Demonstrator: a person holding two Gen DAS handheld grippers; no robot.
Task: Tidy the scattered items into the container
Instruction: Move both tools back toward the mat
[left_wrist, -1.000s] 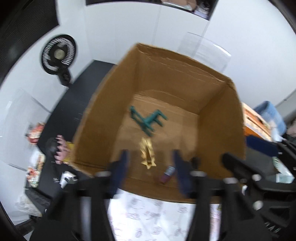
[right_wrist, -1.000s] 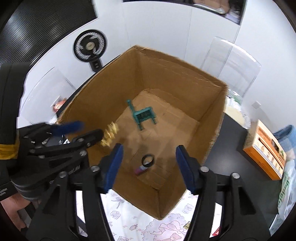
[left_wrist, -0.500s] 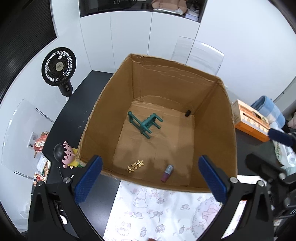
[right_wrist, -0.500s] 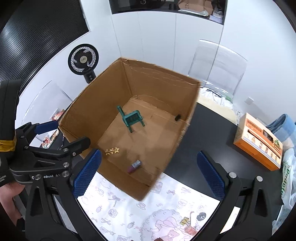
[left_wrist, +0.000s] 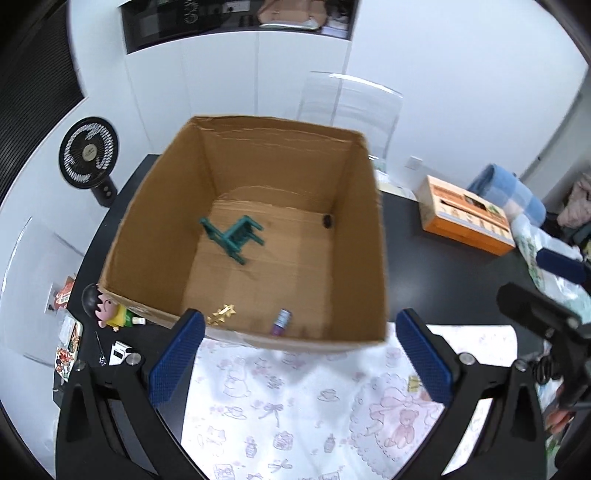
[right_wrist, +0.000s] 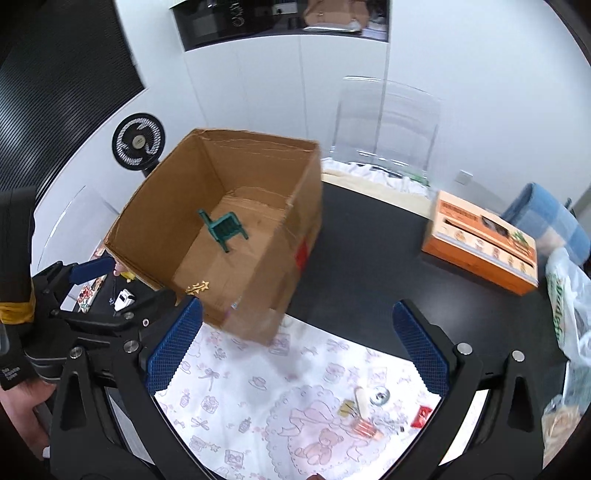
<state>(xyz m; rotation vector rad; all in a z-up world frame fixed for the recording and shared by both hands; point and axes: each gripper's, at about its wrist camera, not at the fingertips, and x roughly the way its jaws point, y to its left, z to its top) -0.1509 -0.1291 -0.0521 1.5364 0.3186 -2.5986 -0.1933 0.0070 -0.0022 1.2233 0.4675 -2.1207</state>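
Your left gripper (left_wrist: 301, 363) is spread wide and holds nothing; it hangs over the cloth (left_wrist: 295, 413) just in front of the box (left_wrist: 364, 236). The box sits near so things drop in easily: a chair (left_wrist: 234, 238), a star clip (left_wrist: 221, 314) and a small tube (left_wrist: 281, 321) lie inside. Your right gripper (right_wrist: 297, 352) is spread too, with nothing in it. Small bits (right_wrist: 373, 406) wait on the cloth, too tiny and blurry to name

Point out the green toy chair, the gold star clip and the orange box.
Green toy chair (left_wrist: 236, 238), left wrist view, on its seat.
Gold star clip (right_wrist: 198, 287), right wrist view, on its middle.
Orange box (right_wrist: 484, 242), right wrist view, on its top face.
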